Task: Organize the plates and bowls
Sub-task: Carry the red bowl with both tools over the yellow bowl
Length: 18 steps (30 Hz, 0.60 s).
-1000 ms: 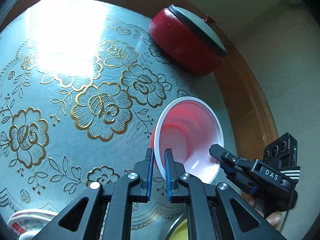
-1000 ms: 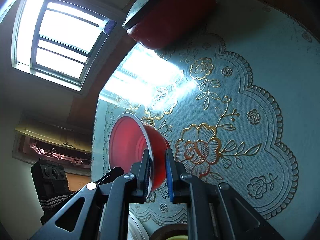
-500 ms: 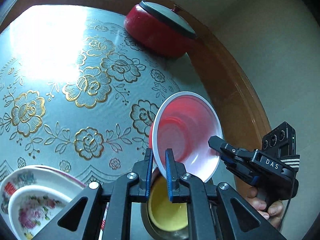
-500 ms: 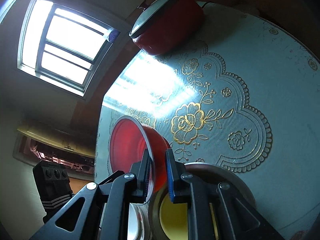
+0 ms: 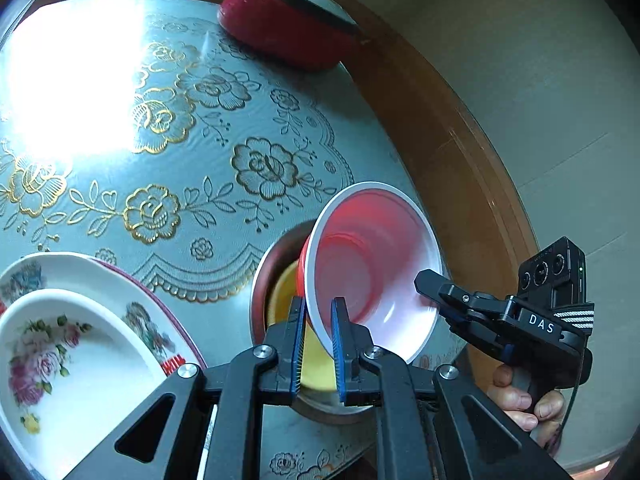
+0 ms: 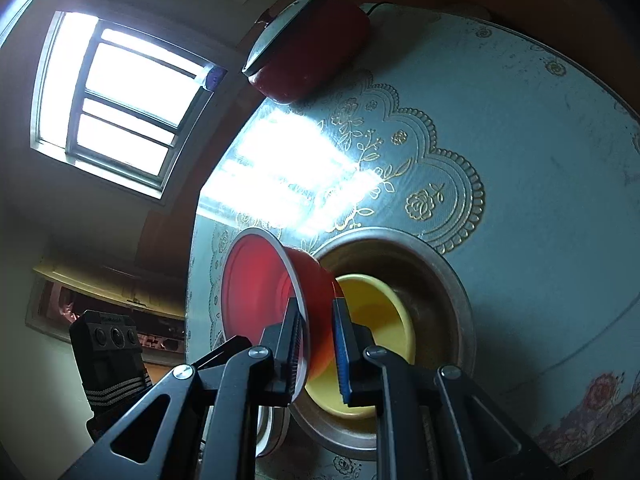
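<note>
Both hand-held grippers clamp the rim of one red bowl (image 5: pixel 372 276), which is white inside and tilted on its side above the steel bowl (image 6: pixel 440 276). The left hand-held gripper (image 5: pixel 317 344) has its blue pads closed narrow on the near edge of the rim, one pad inside and one outside. The right hand-held gripper (image 6: pixel 318 344) pinches the opposite edge the same way; in the left view it shows at the bowl's right rim (image 5: pixel 424 280), held by a hand (image 5: pixel 528 400).

The steel bowl sits on the surface (image 5: pixel 200 184), which is covered by a pale cloth with gold flowers. A yellow bowl (image 6: pixel 376 320) is nested inside the steel bowl. The red bowl's base hangs just over the yellow bowl; I cannot tell whether they touch.

Left of the steel bowl lies a floral plate (image 5: pixel 120 280) with a smaller floral dish (image 5: pixel 72 356) on it. Far beyond the steel bowl, near the surface's edge, stands a red lidded pot (image 5: pixel 288 28).
</note>
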Each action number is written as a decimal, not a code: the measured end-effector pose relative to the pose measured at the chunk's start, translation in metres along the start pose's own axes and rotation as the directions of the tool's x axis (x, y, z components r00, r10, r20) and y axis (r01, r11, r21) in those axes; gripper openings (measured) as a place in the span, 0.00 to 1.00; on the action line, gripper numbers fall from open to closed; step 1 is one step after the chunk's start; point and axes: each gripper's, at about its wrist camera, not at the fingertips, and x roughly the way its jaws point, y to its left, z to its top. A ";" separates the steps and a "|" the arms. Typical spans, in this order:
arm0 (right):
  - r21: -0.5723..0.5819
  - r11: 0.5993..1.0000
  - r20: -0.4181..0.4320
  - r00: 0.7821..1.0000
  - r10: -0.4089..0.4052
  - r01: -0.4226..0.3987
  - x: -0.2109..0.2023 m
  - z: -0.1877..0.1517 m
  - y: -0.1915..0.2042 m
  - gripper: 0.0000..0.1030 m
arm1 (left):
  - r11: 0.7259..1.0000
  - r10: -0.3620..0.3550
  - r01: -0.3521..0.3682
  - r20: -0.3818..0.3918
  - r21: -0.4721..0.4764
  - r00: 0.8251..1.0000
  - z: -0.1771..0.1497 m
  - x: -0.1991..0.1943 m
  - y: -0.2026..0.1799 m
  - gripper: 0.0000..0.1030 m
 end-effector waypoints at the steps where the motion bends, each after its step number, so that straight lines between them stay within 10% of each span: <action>1: 0.008 1.000 -0.004 1.000 -0.001 0.001 0.000 -0.003 -0.002 0.15 | 1.000 -0.001 0.001 -0.008 0.001 1.000 -0.002 0.002 0.001 0.11; 18: 0.036 0.993 -0.050 0.993 -0.106 0.108 0.012 -0.017 -0.029 0.21 | 0.998 0.055 -0.054 -0.065 0.029 0.996 -0.020 0.028 0.009 0.11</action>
